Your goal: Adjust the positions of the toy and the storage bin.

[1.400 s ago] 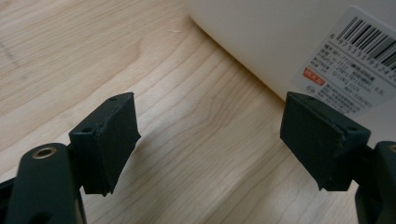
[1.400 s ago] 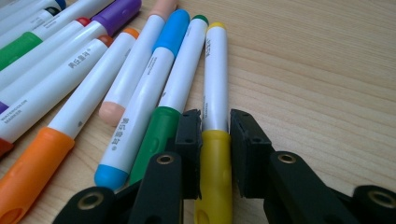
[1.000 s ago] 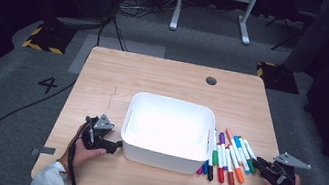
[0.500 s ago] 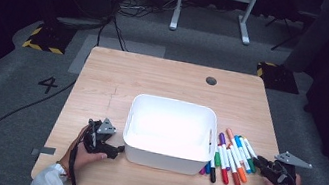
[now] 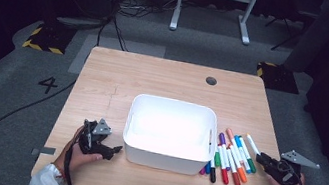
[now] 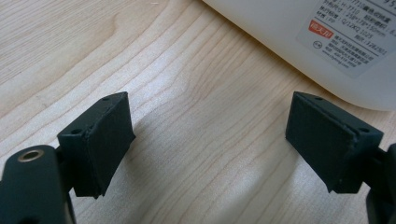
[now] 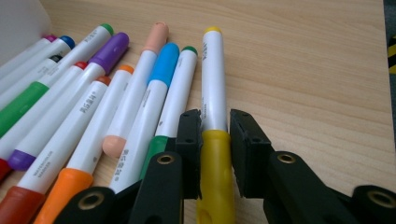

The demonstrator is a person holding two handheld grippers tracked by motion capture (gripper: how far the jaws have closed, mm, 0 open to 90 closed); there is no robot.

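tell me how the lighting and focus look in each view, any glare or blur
High view: the table is brightly lit against a dark room, and the white bin glares so its inside washes out. Left gripper view: sharp wood grain, soft shadows under the jaws, the bin's label slightly blurred. Right gripper view: the yellow marker is crisp farther off, softer close to the lens.

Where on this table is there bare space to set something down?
The far half of the table is bare between the far edge and the white bin, apart from a small dark hole. The left strip beside the bin is free ahead of the left claw. It is crowded right of the bin: markers.
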